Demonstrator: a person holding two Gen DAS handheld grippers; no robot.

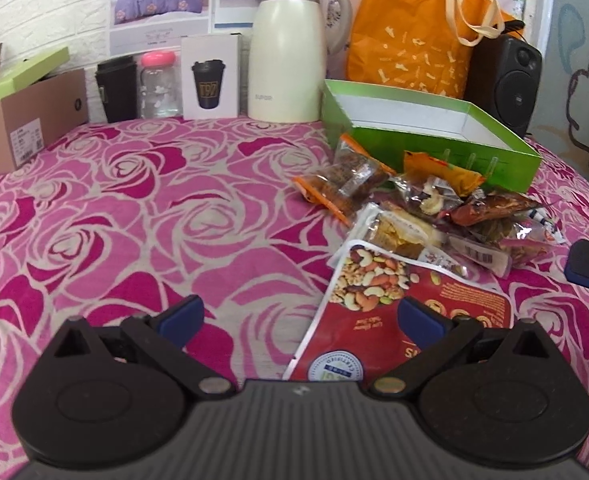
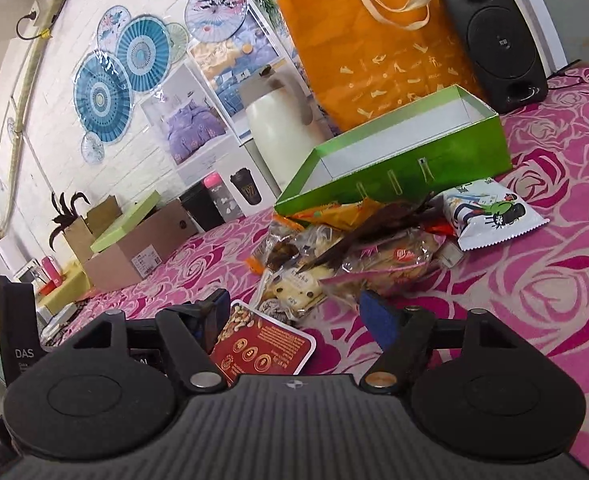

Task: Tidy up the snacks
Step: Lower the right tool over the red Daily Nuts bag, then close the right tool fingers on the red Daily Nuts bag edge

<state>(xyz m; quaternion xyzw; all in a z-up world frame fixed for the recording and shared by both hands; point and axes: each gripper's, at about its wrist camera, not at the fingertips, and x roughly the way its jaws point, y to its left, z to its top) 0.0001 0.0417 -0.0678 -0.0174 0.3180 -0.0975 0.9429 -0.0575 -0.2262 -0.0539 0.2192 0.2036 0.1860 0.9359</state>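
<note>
**Two grippers, one heap of snacks, nothing boxed yet**

Both tools hang spread and empty over a rose-patterned tablecloth [image 1: 134,208], apparently at the outset of the sorting. The left gripper [image 1: 300,318] hovers with its fingers wide apart above the near corner of a red mixed-nuts pouch [image 1: 406,300], the nearest packet and a likely first pick. The right gripper [image 2: 294,314], jaws likewise parted and holding nothing, faces the snack pile [image 2: 358,248] from the other side, a white cartoon-printed packet [image 2: 490,216] lying at the pile's far right. Behind the heap, touching its back edge, sits the open green box [image 1: 434,148], its white interior showing no snacks, seemingly put there as the destination. A cream thermos jug [image 1: 286,60], orange tote bag [image 1: 414,36] and black speaker [image 1: 510,80] line the wall beyond, clear of the work.
</note>
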